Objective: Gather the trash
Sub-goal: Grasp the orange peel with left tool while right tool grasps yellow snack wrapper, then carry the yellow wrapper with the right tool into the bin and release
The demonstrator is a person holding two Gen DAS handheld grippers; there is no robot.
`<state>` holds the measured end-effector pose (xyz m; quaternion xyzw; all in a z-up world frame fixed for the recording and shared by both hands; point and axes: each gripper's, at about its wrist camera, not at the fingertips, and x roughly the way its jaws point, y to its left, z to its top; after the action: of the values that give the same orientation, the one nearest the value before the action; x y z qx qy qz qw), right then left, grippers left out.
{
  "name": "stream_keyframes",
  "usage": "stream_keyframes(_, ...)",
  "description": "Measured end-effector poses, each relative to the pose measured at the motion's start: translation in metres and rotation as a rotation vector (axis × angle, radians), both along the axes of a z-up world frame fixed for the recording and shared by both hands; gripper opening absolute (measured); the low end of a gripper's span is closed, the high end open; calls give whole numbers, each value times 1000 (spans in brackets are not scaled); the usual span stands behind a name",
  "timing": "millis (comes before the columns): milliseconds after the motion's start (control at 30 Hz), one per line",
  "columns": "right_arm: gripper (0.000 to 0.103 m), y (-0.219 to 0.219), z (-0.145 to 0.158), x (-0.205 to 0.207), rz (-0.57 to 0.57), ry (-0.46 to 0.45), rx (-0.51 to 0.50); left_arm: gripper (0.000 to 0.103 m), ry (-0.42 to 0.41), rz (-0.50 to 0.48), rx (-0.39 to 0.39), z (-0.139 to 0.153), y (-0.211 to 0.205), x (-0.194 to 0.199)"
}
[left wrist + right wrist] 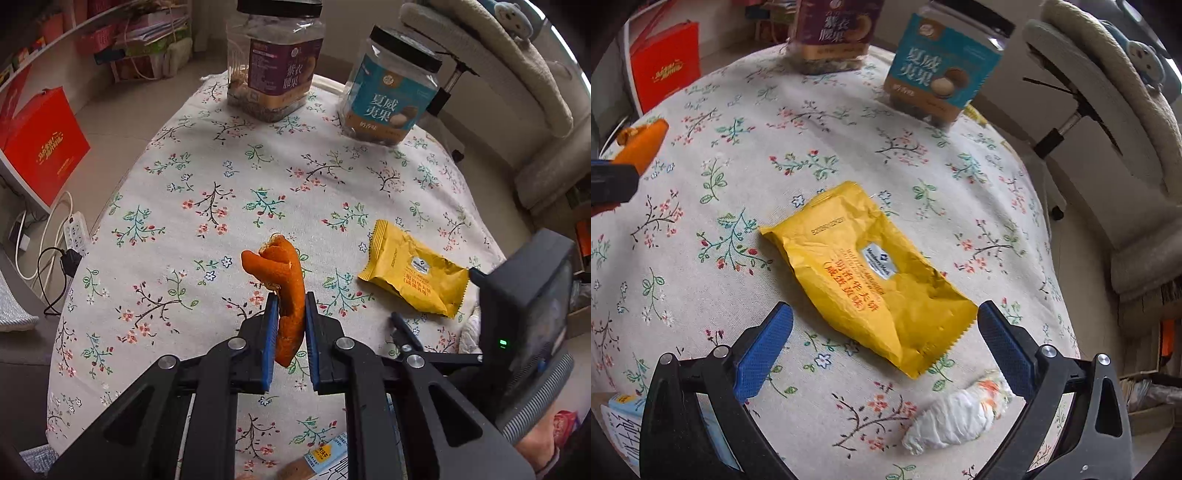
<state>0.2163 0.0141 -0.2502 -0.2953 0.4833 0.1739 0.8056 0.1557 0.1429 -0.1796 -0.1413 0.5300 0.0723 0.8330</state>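
Between the left gripper's (289,314) blue pads (270,339) an orange peel (286,295) is pinched, hanging clear of the floral tablecloth (221,166). Step: pickup underway. Right gripper (885,326) jaws spread wide over the yellow wrapper (871,273), not touching; crumpled tissue (955,417) just beside. Next, likely: lower, close on wrapper; no bin in view.

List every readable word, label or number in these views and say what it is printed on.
"紫衣腰果": purple-labelled jar.
"夏威夷果": blue-labelled jar; the small text below it is blurred.
"Member's Mark": yellow snack wrapper; its orange characters and stamped date code are too blurred to read reliably.
Gold script on the red box: unreadable.
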Motion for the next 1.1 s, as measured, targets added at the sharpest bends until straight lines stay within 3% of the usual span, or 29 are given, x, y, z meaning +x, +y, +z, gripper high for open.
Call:
stream_keyframes(67,94,4,3,7,5,9,39,14,-13,-4,-8,6,5,-3)
stream_keyframes(133,78,1,5,21,-33,82,113,14,-29,-3,7,10,9,-3)
stream_keyframes(167,67,-1,6,27,-53,112,150,14,-34,0,18,11,10,-3)
stream_keyframes(267,17,-12,11,38,-140,142,217,14,-50,23,22,14,19,-1)
stream_keyframes(400,9,-29,30,39,-231,147,371,14,-89,61,23,25,34,-2)
stream_keyframes(600,6,-42,71,21,-292,110,569,14,-169,71,46,46,37,-10)
stream_keyframes(867,6,-59,119,-21,-290,12,668,14,-262,52,83,66,22,-25)
stream_keyframes(1100,6,-93,128,-58,-312,-55,689,14,-296,7,123,69,-5,-36)
